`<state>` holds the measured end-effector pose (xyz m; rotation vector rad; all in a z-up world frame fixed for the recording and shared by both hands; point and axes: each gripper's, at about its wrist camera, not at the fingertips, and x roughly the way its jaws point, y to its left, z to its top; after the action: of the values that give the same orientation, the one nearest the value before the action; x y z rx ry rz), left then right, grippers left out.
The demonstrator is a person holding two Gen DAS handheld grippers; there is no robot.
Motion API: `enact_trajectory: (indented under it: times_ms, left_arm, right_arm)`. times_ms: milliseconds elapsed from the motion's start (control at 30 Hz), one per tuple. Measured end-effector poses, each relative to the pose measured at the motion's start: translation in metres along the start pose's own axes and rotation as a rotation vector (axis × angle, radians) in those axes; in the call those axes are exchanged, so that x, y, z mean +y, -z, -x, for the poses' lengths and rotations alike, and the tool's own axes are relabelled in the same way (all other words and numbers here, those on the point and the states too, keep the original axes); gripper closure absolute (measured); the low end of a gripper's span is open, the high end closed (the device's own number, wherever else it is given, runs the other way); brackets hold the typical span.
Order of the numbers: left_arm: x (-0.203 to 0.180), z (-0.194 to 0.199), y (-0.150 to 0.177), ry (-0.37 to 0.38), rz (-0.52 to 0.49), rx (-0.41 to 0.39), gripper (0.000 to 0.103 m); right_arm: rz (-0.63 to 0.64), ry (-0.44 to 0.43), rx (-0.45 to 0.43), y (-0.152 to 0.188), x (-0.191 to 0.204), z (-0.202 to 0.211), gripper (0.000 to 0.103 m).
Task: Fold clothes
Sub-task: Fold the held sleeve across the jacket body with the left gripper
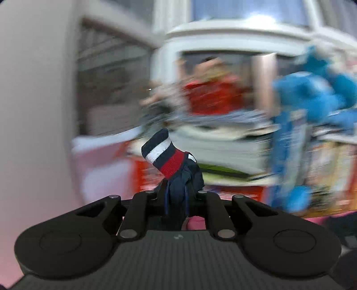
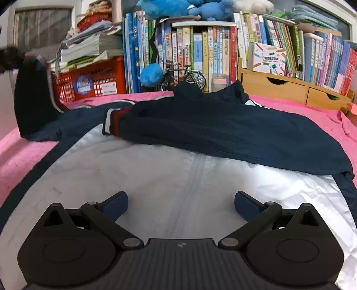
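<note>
A navy jacket (image 2: 223, 131) with a white lower panel (image 2: 156, 174) lies spread on the pink bedcover (image 2: 312, 111). One sleeve is folded across it, its striped cuff (image 2: 112, 121) pointing left. My right gripper (image 2: 181, 204) hovers open just above the white panel, nothing between its fingers. In the left wrist view, my left gripper (image 1: 177, 196) is shut on the other sleeve, lifted in the air; its navy, white and red striped cuff (image 1: 164, 154) sticks up past the fingers. That raised sleeve (image 2: 31, 100) shows at the far left of the right wrist view.
Behind the bed stand a row of books (image 2: 200, 49), a red crate (image 2: 93, 80) with stacked papers, a wooden drawer unit (image 2: 290, 89), a model bicycle (image 2: 189, 75) and blue plush toys (image 2: 178, 9). The left wrist view's background is motion-blurred.
</note>
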<state>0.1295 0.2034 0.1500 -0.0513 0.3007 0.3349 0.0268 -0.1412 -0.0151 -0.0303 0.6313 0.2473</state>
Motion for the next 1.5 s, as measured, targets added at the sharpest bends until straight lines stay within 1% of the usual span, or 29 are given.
enact_trajectory:
  times_ms: [33, 100, 133, 200, 233, 333, 400, 433, 467, 500, 533, 567, 633, 700, 733, 800, 833, 867, 900, 1000, 1133, 1167, 1200, 1267, 1300, 1333, 1367, 1433, 1500]
  left_arm:
    - [-0.02, 0.009, -0.002, 0.048, -0.02, 0.003, 0.09]
    - [-0.06, 0.026, -0.005, 0.144, -0.06, 0.009, 0.09]
    - [-0.081, 0.031, -0.003, 0.191, -0.076, 0.013, 0.09]
    - [-0.123, 0.038, 0.001, 0.289, -0.101, 0.028, 0.089]
    - [-0.146, 0.042, 0.006, 0.343, -0.107, 0.038, 0.089]
    - [-0.205, 0.052, 0.023, 0.47, -0.143, 0.07, 0.088]
    - [-0.243, 0.056, 0.044, 0.545, -0.216, 0.12, 0.082]
    - [-0.262, 0.053, 0.059, 0.583, -0.27, 0.17, 0.067]
    - [-0.281, 0.049, 0.076, 0.606, -0.322, 0.232, 0.041]
    - [-0.295, 0.044, 0.093, 0.615, -0.366, 0.291, 0.027]
    - [-0.306, 0.042, 0.109, 0.61, -0.401, 0.339, 0.016]
    - [-0.313, 0.041, 0.126, 0.605, -0.434, 0.376, 0.016]
    - [-0.317, 0.044, 0.148, 0.596, -0.483, 0.411, 0.016]
    - [-0.308, 0.052, 0.154, 0.606, -0.487, 0.392, 0.016]
    - [-0.298, 0.055, 0.149, 0.615, -0.463, 0.373, 0.016]
    - [-0.277, 0.061, 0.14, 0.632, -0.414, 0.335, 0.011]
    - [-0.267, 0.064, 0.135, 0.641, -0.389, 0.315, 0.005]
    - [-0.254, 0.063, 0.136, 0.627, -0.369, 0.308, 0.002]
    - [-0.242, 0.062, 0.137, 0.613, -0.349, 0.302, 0.002]
    - [-0.205, 0.058, 0.138, 0.571, -0.288, 0.281, 0.002]
    - [-0.155, 0.053, 0.141, 0.514, -0.207, 0.253, 0.002]
    - [-0.154, 0.051, 0.149, 0.491, -0.229, 0.265, 0.0]
    - [-0.154, 0.05, 0.156, 0.469, -0.252, 0.276, 0.0]
    - [-0.151, 0.043, 0.164, 0.452, -0.244, 0.31, 0.0]
    - [-0.15, 0.04, 0.167, 0.444, -0.239, 0.328, 0.0]
    - [-0.148, 0.036, 0.171, 0.435, -0.235, 0.345, 0.0]
    - [-0.147, 0.033, 0.175, 0.427, -0.23, 0.362, 0.0]
    - [-0.144, 0.026, 0.182, 0.41, -0.221, 0.396, 0.0]
    - [-0.145, 0.027, 0.184, 0.407, -0.227, 0.394, 0.0]
  right_arm:
    - [-0.017, 0.008, 0.001, 0.0, -0.002, 0.003, 0.0]
    - [-0.038, 0.071, 0.01, 0.001, -0.007, 0.015, 0.0]
    - [-0.038, 0.089, -0.01, 0.003, -0.011, 0.026, 0.0]
    - [-0.068, 0.095, -0.06, 0.01, -0.029, 0.048, 0.0]
    - [-0.101, 0.094, -0.068, 0.013, -0.04, 0.053, 0.0]
    - [-0.21, 0.091, -0.084, 0.024, -0.075, 0.066, 0.0]
    - [-0.271, 0.093, -0.075, 0.034, -0.092, 0.068, 0.0]
    - [-0.288, 0.093, -0.074, 0.038, -0.097, 0.069, 0.0]
    - [-0.292, 0.085, -0.082, 0.042, -0.1, 0.07, 0.0]
    - [-0.295, 0.077, -0.089, 0.045, -0.103, 0.071, 0.0]
    - [-0.296, 0.071, -0.094, 0.047, -0.103, 0.072, 0.0]
    - [-0.296, 0.066, -0.1, 0.048, -0.104, 0.073, 0.0]
    - [-0.278, 0.077, -0.104, 0.048, -0.101, 0.071, 0.0]
    - [-0.24, 0.101, -0.108, 0.049, -0.096, 0.067, 0.0]
    - [-0.216, 0.117, -0.108, 0.049, -0.092, 0.065, 0.0]
    - [-0.167, 0.153, -0.101, 0.048, -0.084, 0.06, 0.0]
    - [-0.158, 0.159, -0.097, 0.048, -0.082, 0.06, 0.0]
    - [-0.15, 0.166, -0.094, 0.048, -0.081, 0.059, 0.0]
    - [-0.144, 0.17, -0.091, 0.047, -0.08, 0.058, 0.0]
    - [-0.159, 0.145, -0.092, 0.046, -0.083, 0.061, 0.0]
    - [-0.24, 0.047, -0.14, 0.031, -0.094, 0.07, 0.0]
    - [-0.26, 0.022, -0.155, 0.026, -0.097, 0.073, 0.0]
    - [-0.274, -0.005, -0.195, 0.015, -0.099, 0.073, 0.0]
    - [-0.277, -0.036, -0.269, -0.011, -0.1, 0.069, 0.0]
    - [-0.263, -0.031, -0.284, -0.025, -0.1, 0.061, 0.0]
    - [-0.243, -0.014, -0.276, -0.039, -0.098, 0.048, 0.0]
    - [-0.217, 0.005, -0.249, -0.052, -0.097, 0.031, 0.0]
    - [-0.187, 0.011, -0.19, -0.072, -0.095, -0.006, 0.0]
    - [-0.204, 0.014, -0.112, -0.087, -0.096, -0.048, 0.0]
